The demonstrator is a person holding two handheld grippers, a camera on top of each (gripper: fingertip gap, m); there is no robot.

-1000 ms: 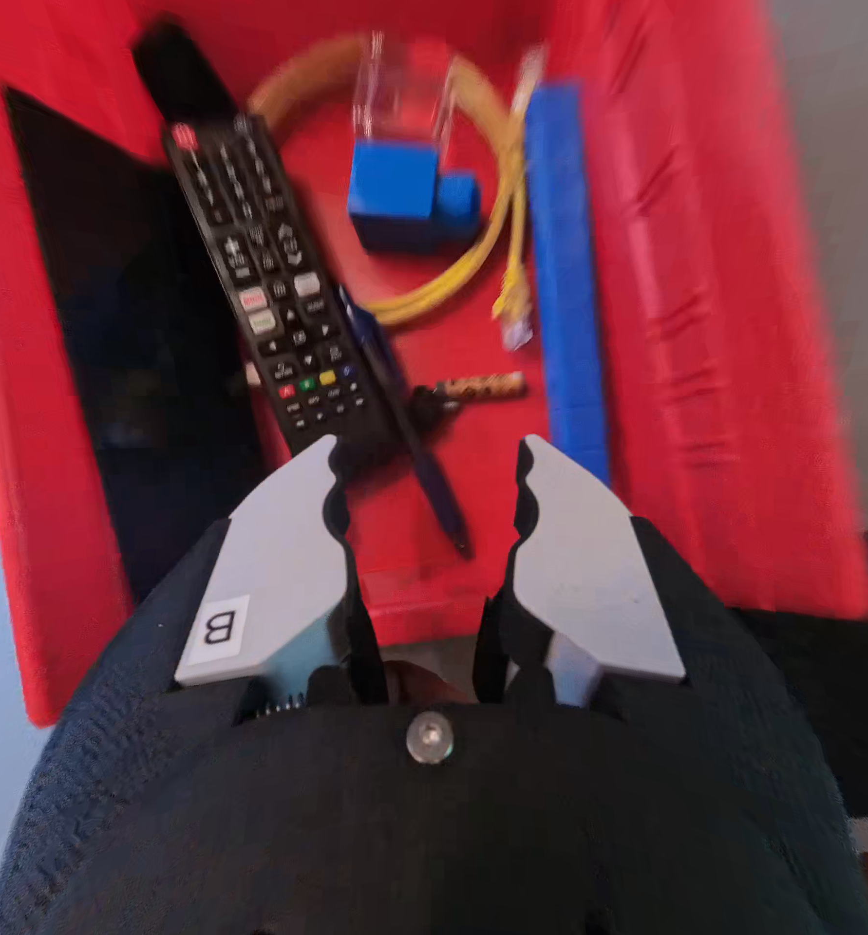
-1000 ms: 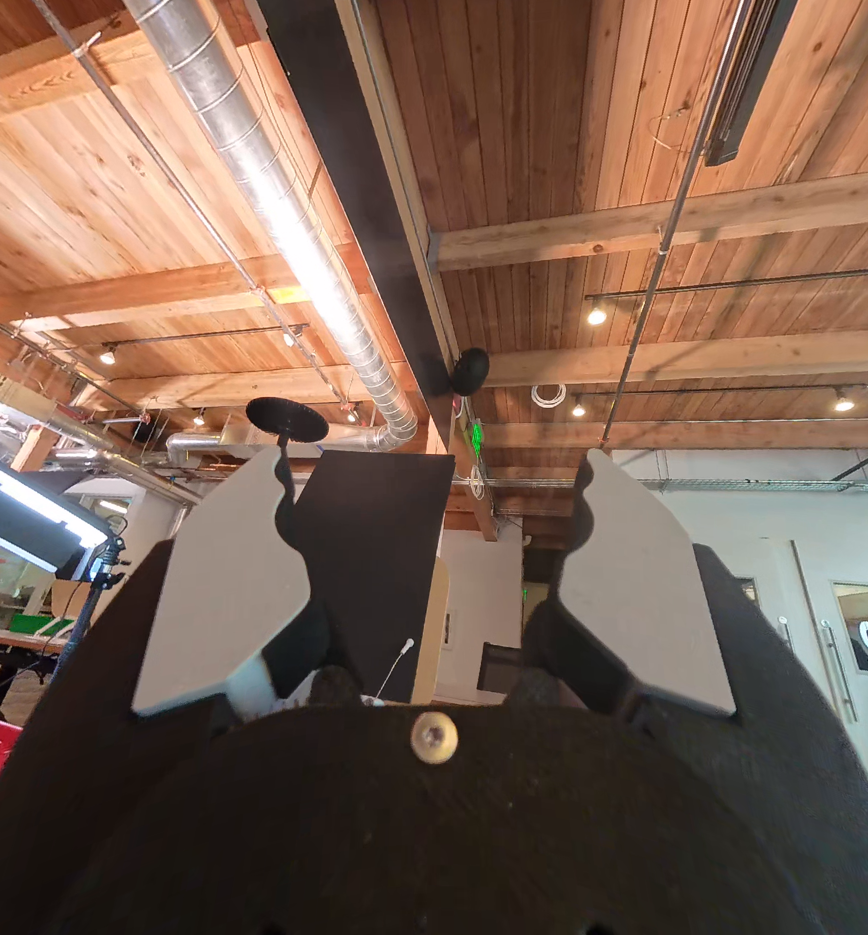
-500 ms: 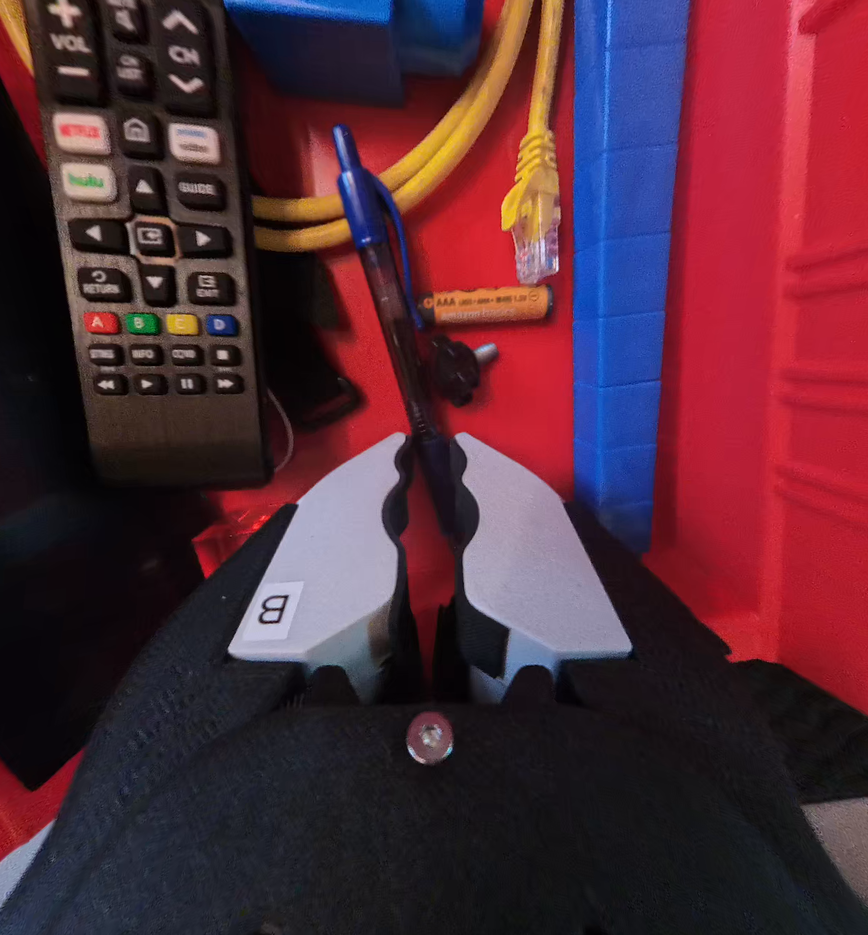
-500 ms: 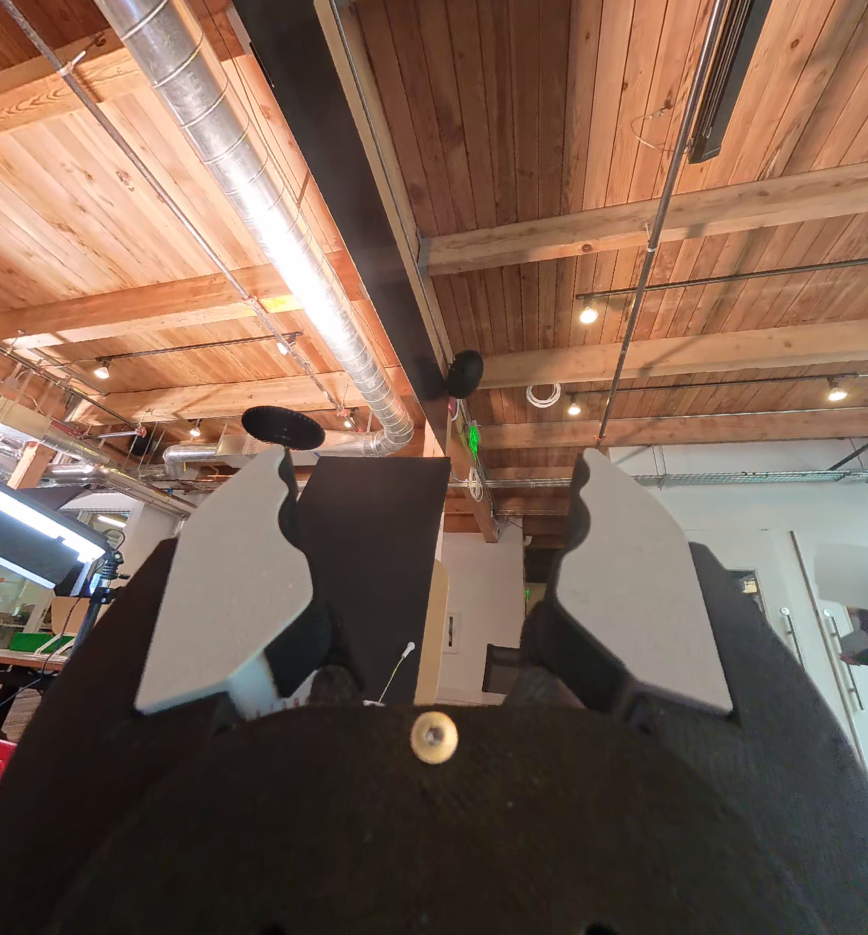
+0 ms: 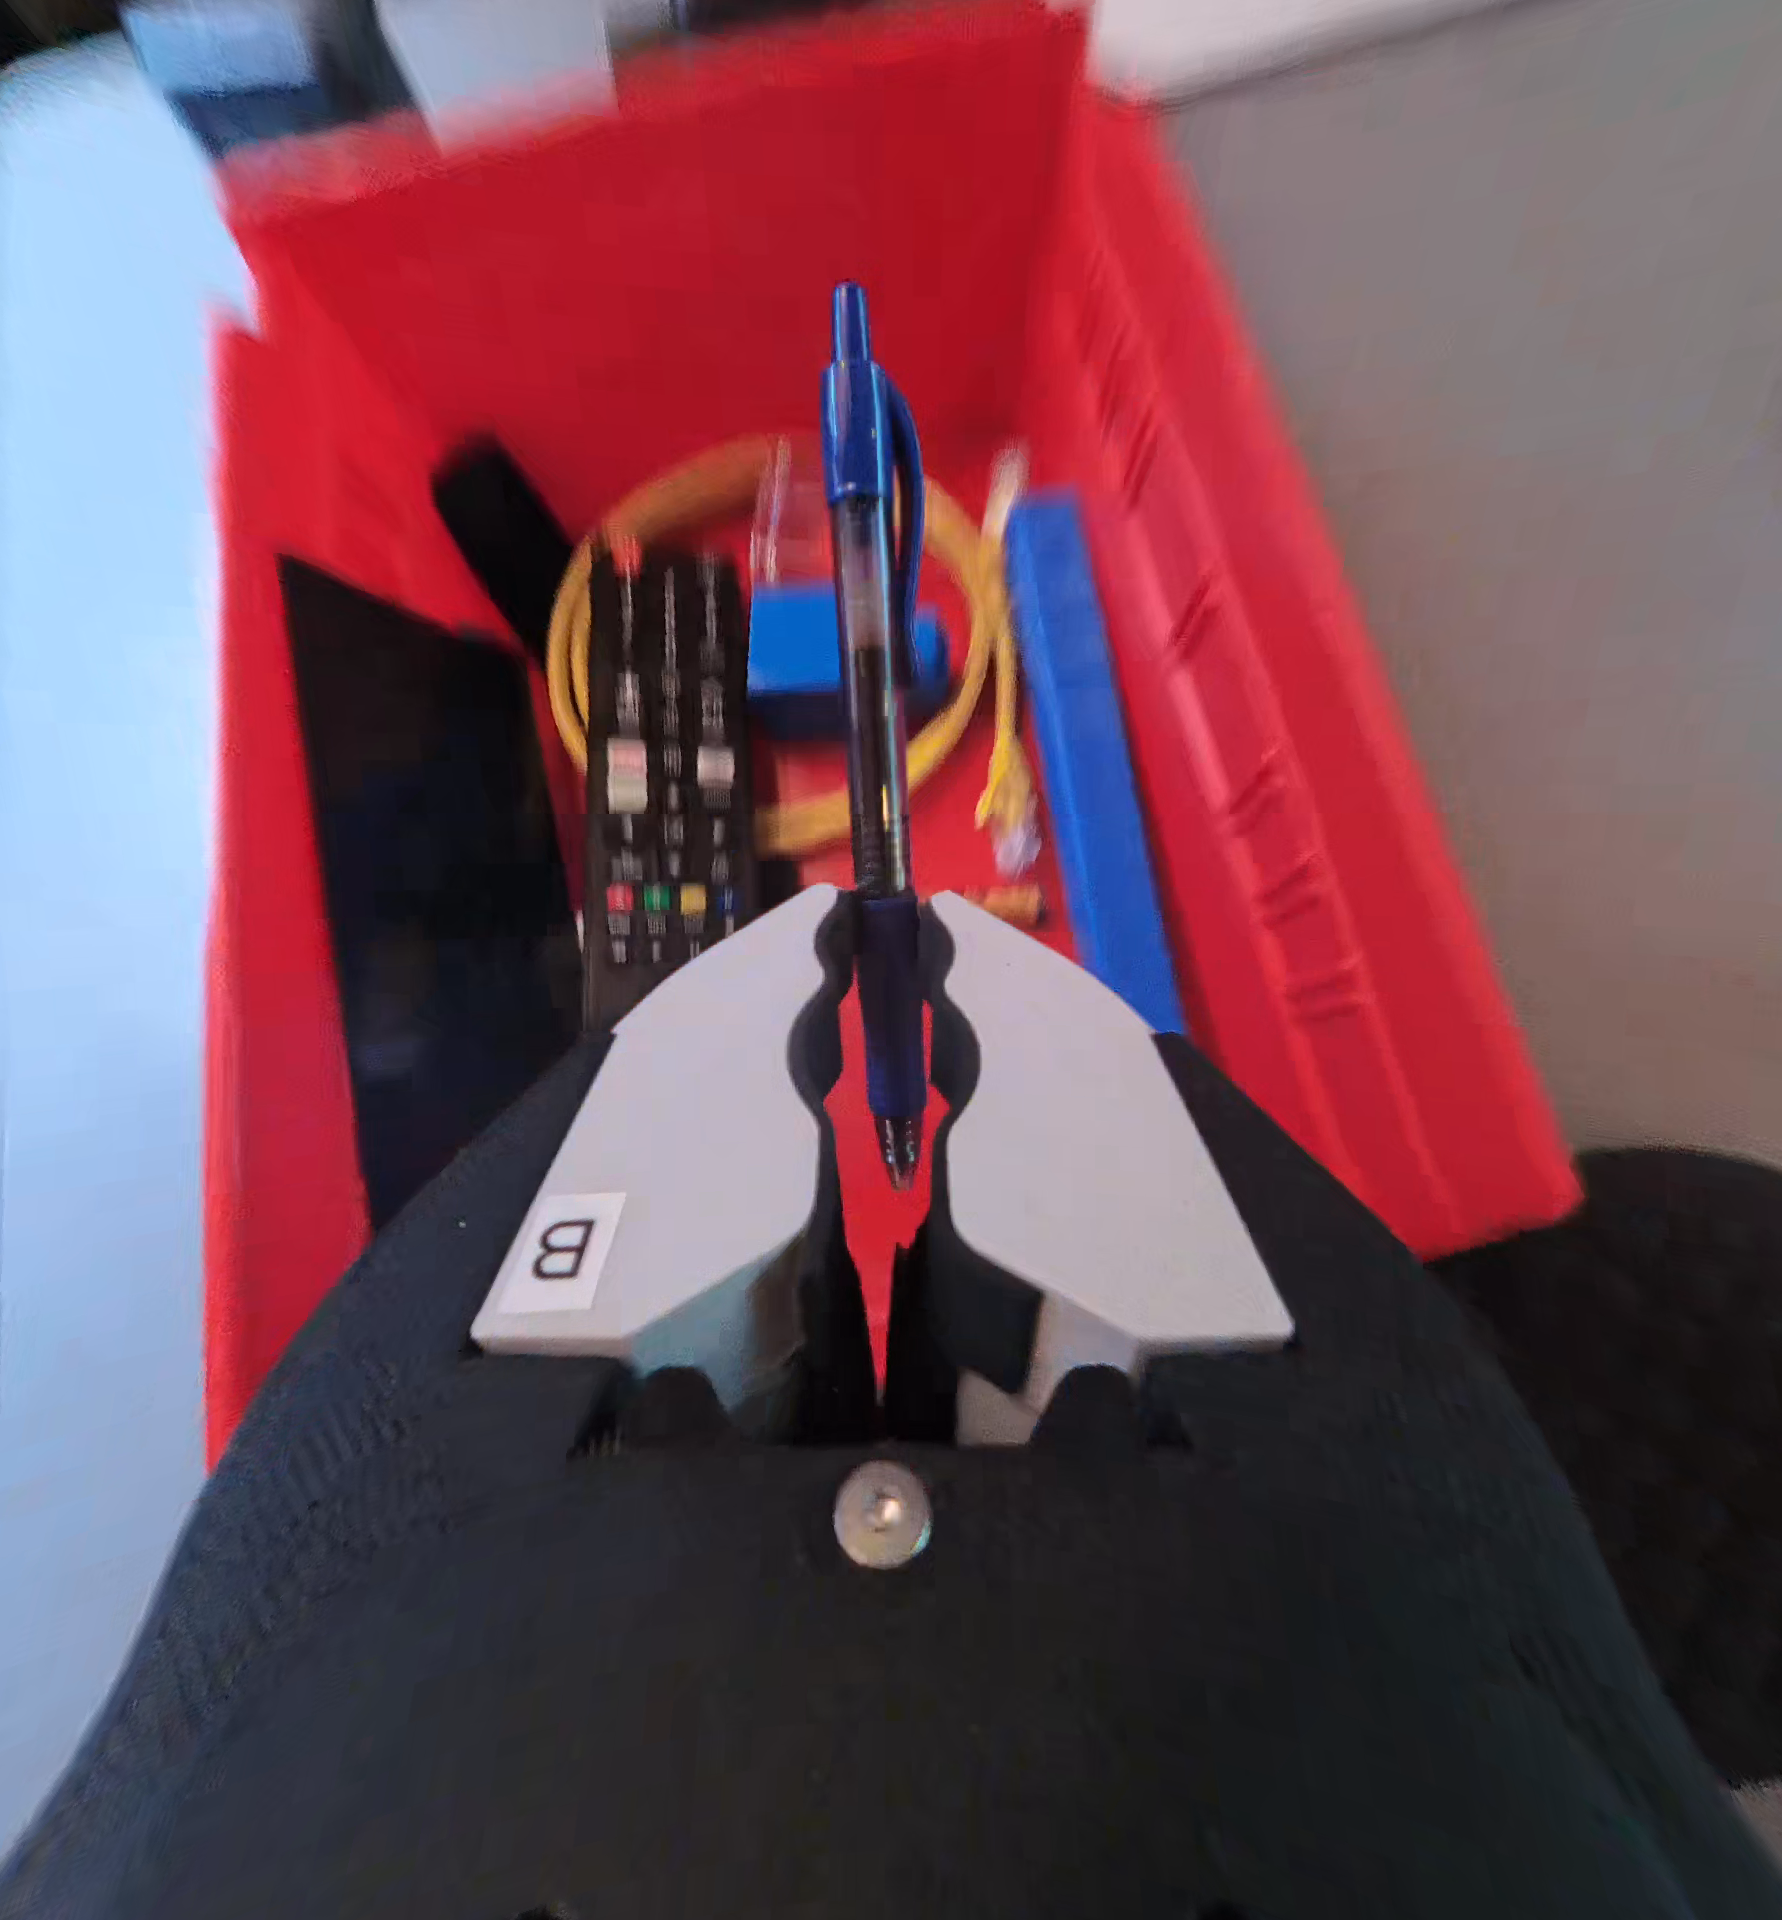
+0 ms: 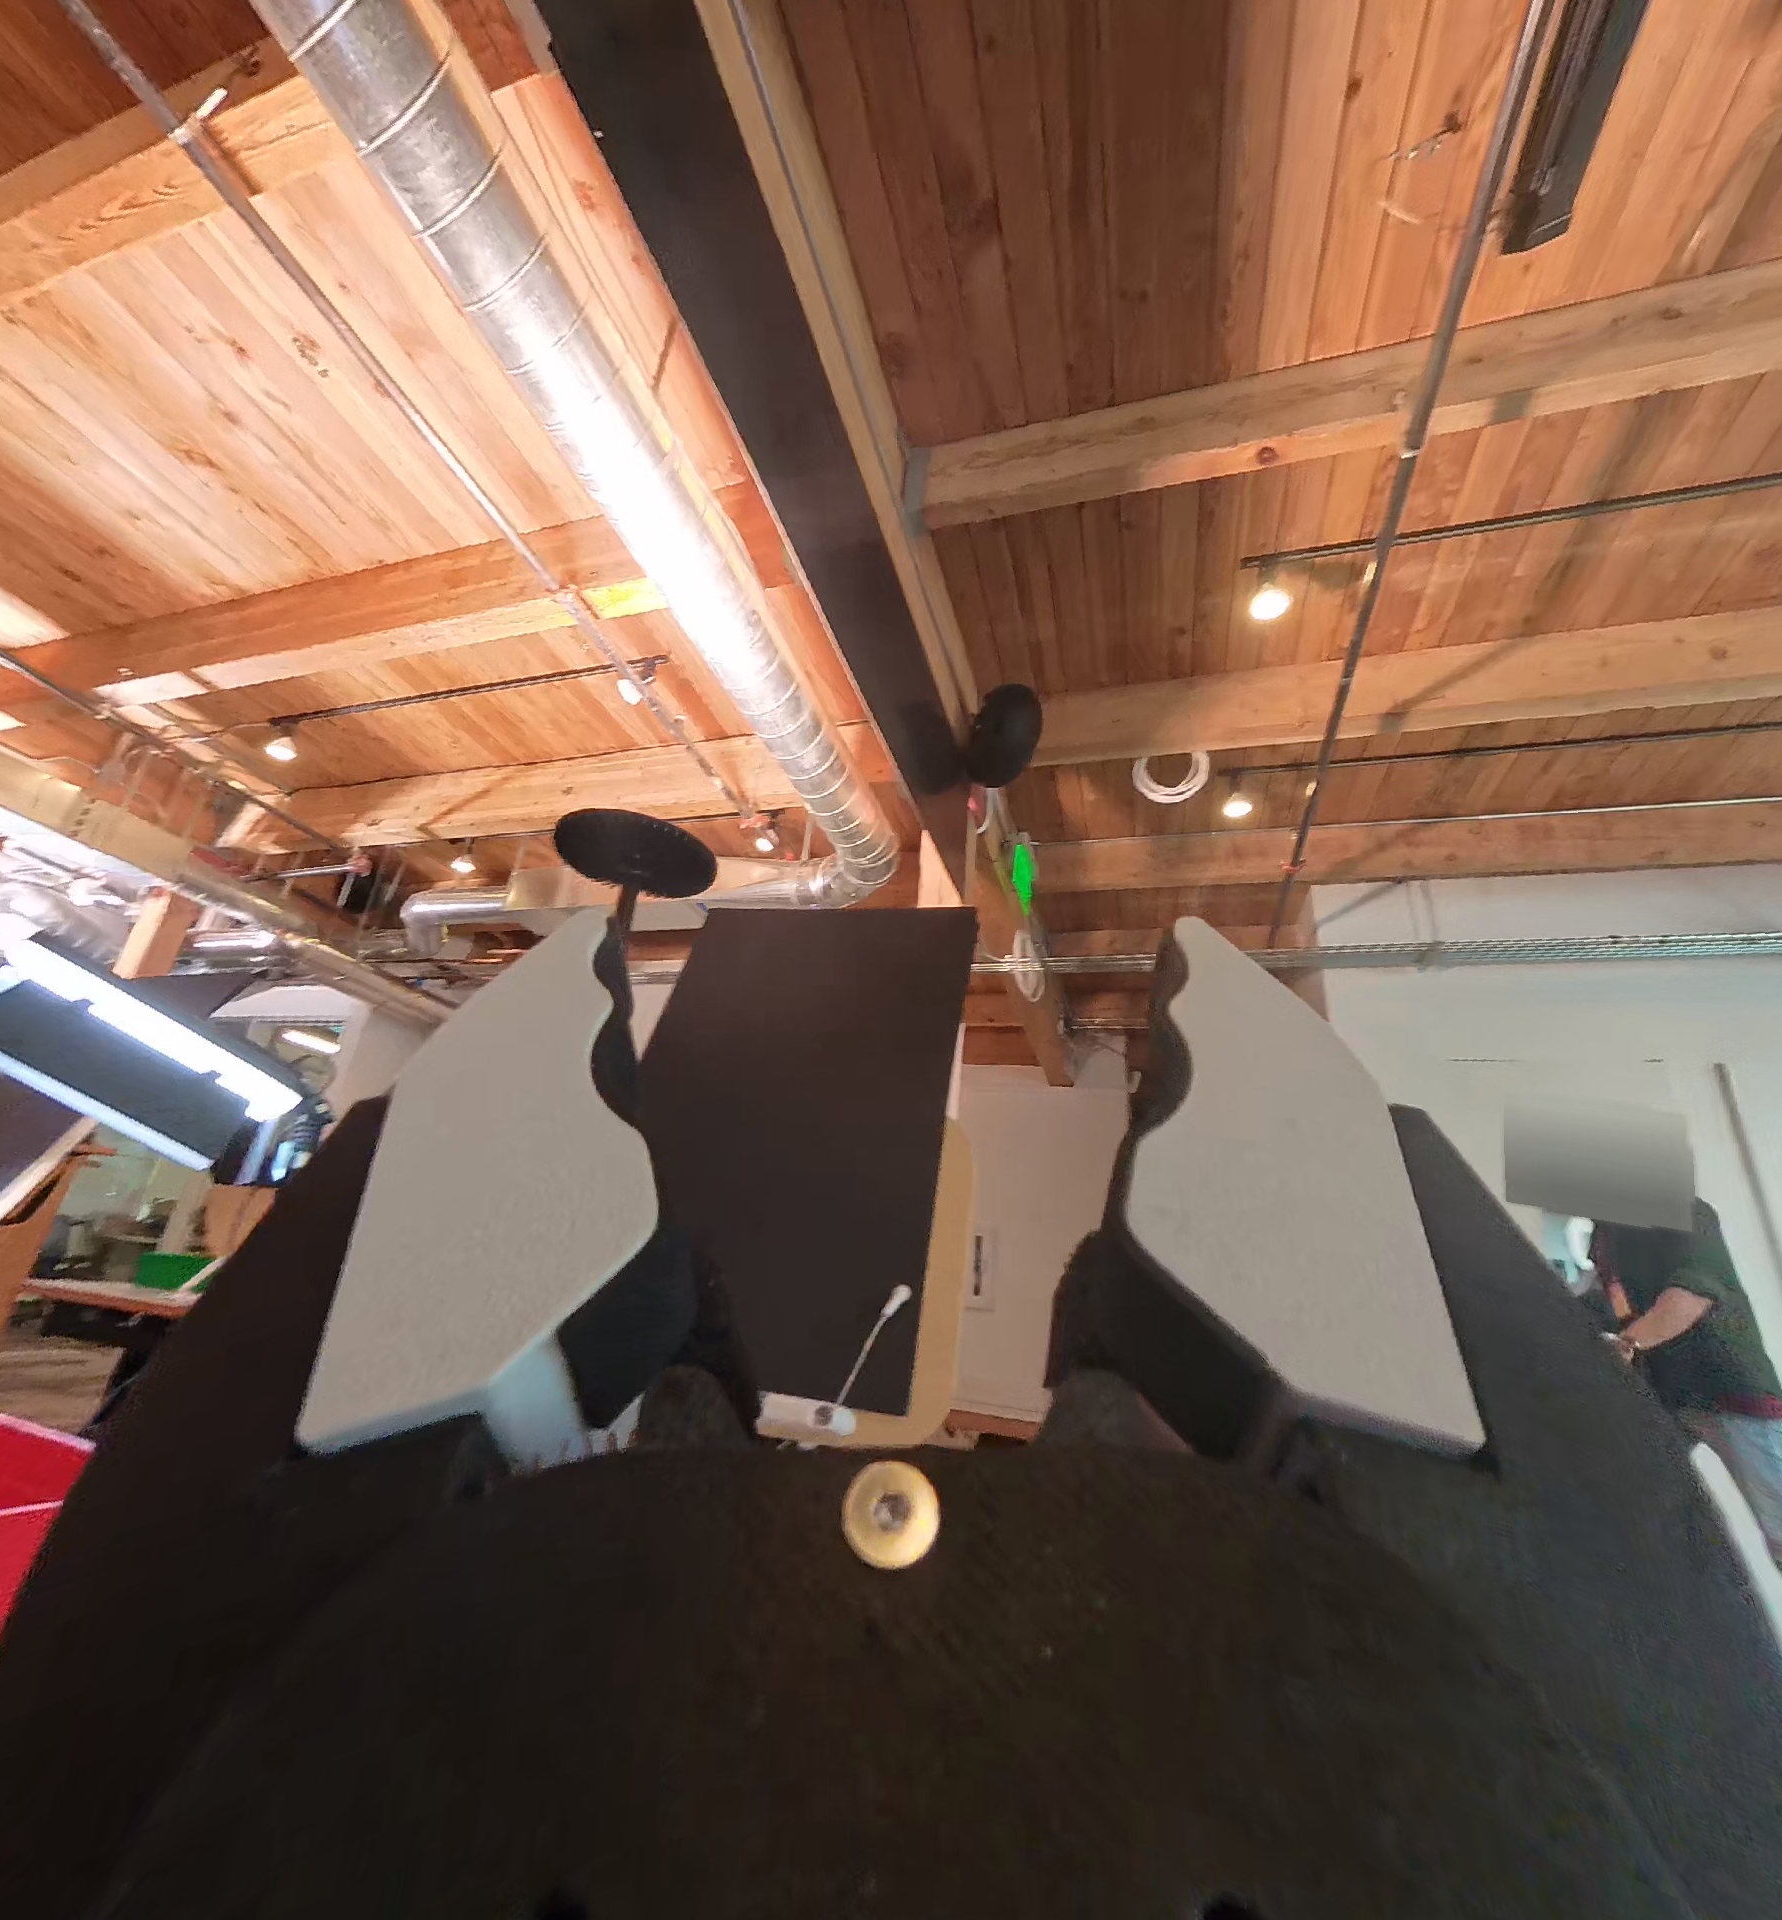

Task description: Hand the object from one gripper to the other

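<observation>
The left gripper [image 5: 889, 914], grey-fingered on a black body, is closed on a blue retractable ballpoint pen with a clear barrel [image 5: 871, 665]. The pen is gripped at its dark blue rubber sleeve, writing tip lying back between the fingers, clicker end pointing away. Beneath it, a red plastic bin [image 5: 1282, 727] is seen, blurred. Within the bin are noted a black remote control [image 5: 663, 769], a coiled yellow cable [image 5: 954, 717], a long blue block [image 5: 1084, 748] against the right wall, and a small blue box [image 5: 793, 655].

White sticker [image 5: 566, 1250] with writing, left hand-held gripper [image 5: 882, 914] finger
</observation>
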